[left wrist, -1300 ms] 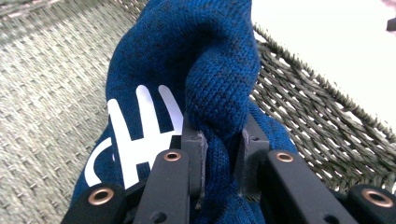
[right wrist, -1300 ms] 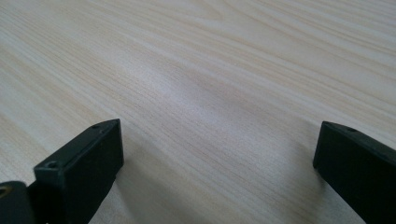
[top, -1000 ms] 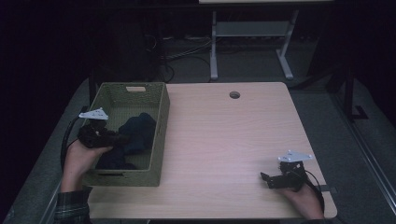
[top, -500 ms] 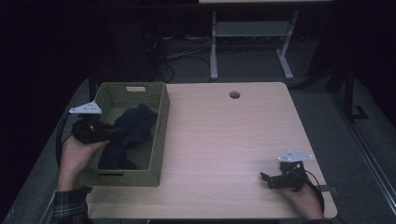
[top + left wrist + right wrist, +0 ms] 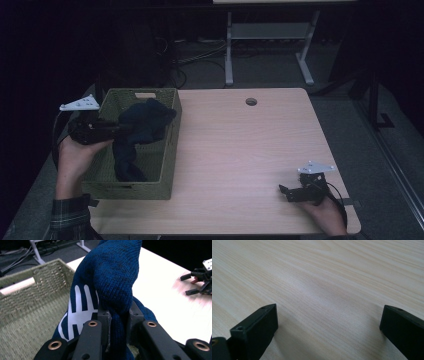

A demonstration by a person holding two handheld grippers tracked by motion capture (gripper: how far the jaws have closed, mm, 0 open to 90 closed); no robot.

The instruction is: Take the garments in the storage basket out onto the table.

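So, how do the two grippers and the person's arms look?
Both grippers are black. The left gripper and the right gripper each carry a pale grey three-cornered plate on top and trail a dark cable. In the gripper views the jaws are flat black bars, and the left ones have copper-coloured rivets at the joints. The left arm wears a dark plaid sleeve.

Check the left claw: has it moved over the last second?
Yes. The left claw, shut on the blue garment, has drawn back toward the basket's left rim and lifted the cloth higher above it.
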